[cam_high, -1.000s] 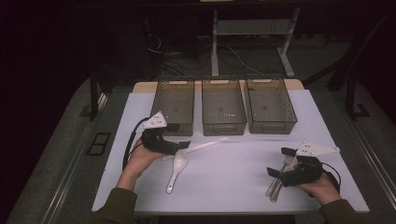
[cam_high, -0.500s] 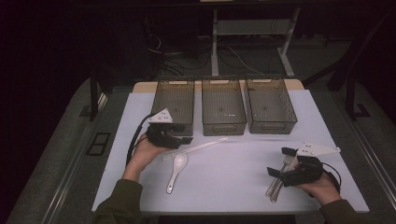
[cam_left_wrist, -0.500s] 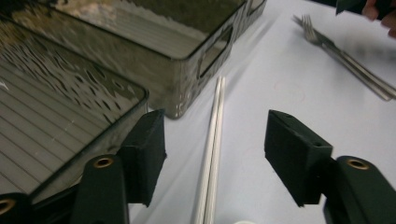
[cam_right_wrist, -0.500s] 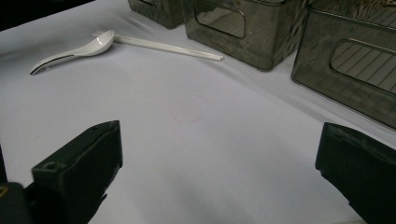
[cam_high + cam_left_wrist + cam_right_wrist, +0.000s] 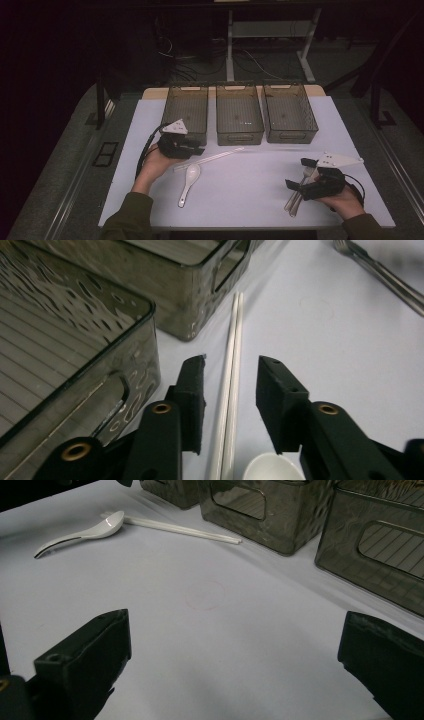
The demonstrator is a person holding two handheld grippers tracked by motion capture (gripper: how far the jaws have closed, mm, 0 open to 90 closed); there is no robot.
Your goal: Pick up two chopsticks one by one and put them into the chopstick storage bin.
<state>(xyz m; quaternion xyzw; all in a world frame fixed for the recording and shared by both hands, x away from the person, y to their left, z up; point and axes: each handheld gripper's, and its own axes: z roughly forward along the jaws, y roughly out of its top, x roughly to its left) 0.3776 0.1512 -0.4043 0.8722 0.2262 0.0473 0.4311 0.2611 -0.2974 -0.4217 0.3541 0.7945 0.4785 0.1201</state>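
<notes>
Now, left gripper [image 5: 230, 390] jaws closing around the white chopsticks [image 5: 231, 385], pads not yet touching: keep both sticks centred, squeeze evenly; right gripper [image 5: 235, 680] gapes wide.

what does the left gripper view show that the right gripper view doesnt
Left gripper view alone: the left gripper with its fingers either side of the white chopsticks, closing in but not yet pressing, and a metal fork at the top right.

Right gripper view alone: the right gripper wide open over bare white table cover, and the white spoon from bowl to handle.

Both: the chopsticks, the grey bins, the table cover.
</notes>
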